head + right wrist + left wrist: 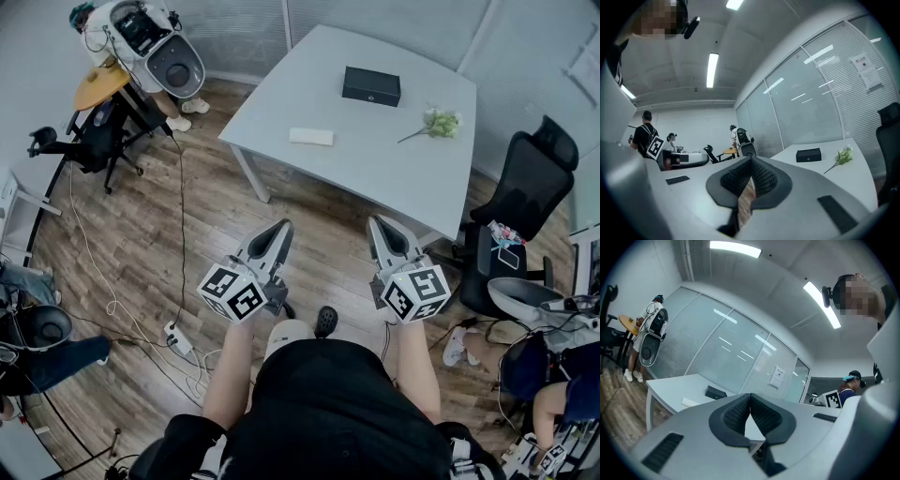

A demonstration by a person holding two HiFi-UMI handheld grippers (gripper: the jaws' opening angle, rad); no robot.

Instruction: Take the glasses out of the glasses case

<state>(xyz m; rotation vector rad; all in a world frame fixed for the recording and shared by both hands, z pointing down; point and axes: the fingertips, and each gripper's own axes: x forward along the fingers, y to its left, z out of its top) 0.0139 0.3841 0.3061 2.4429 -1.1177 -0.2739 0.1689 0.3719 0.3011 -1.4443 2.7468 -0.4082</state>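
Note:
The black glasses case (371,85) lies closed on the far side of the white table (375,159). It also shows in the left gripper view as the case (715,392) and in the right gripper view as the case (808,154). My left gripper (280,226) and right gripper (379,223) hang side by side over the wooden floor, short of the table's near edge and well apart from the case. Both point level toward the table. The left gripper's (750,396) jaws meet at their tips with nothing between them, as do the right gripper's (751,160).
A flat white object (310,136) and a flower sprig (439,122) also lie on the table. Black office chairs (525,187) stand at the right. At the far left stand a person with gear (141,37) and a round wooden table (101,84). Cables (178,342) trail across the floor.

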